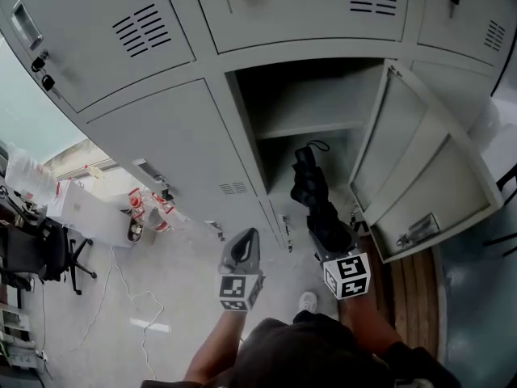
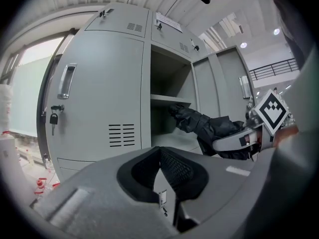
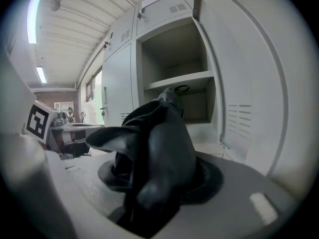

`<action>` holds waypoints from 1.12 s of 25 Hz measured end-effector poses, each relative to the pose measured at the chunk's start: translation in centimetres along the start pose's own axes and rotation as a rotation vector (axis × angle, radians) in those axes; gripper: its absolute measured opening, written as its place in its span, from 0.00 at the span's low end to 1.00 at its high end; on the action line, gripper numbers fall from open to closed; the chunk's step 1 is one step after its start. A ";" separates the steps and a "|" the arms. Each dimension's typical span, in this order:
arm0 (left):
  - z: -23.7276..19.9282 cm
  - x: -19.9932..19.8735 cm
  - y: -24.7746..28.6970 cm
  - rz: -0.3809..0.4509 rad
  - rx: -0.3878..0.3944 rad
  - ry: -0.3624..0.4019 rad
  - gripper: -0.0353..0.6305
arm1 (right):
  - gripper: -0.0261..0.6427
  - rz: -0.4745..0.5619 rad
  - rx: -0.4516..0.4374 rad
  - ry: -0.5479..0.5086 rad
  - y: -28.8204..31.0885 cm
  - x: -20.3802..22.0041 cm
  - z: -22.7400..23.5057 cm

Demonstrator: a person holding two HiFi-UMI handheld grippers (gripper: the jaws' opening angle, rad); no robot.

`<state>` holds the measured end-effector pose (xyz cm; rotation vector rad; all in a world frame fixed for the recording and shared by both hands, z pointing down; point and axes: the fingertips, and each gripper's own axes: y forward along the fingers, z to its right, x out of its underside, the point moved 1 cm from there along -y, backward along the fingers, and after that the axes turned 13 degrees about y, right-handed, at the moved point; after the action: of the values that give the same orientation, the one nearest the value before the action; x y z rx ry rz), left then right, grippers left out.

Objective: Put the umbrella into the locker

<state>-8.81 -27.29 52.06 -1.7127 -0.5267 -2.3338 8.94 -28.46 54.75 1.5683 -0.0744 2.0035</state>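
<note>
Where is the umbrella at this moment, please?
In the head view, the black folded umbrella is right of centre, held in the right gripper, its tip at the mouth of the open locker, below its shelf.

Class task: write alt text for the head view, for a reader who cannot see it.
Seen from above, the right gripper holds a folded black umbrella aimed into an open grey locker, below its shelf. The door stands swung out to the right, and the left gripper is alongside, empty.

Bright even light, fisheye-bent edges, dark vignette, blurred foreground
</note>
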 end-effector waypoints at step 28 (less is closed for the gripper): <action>-4.3 -0.5 4.2 0.068 0.058 0.041 0.06 | 0.39 -0.031 0.106 -0.028 9.1 -5.3 1.5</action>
<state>-10.94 -32.90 51.12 -1.6279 -0.5148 -2.2785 6.66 -38.75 53.17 1.6530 0.0458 1.9908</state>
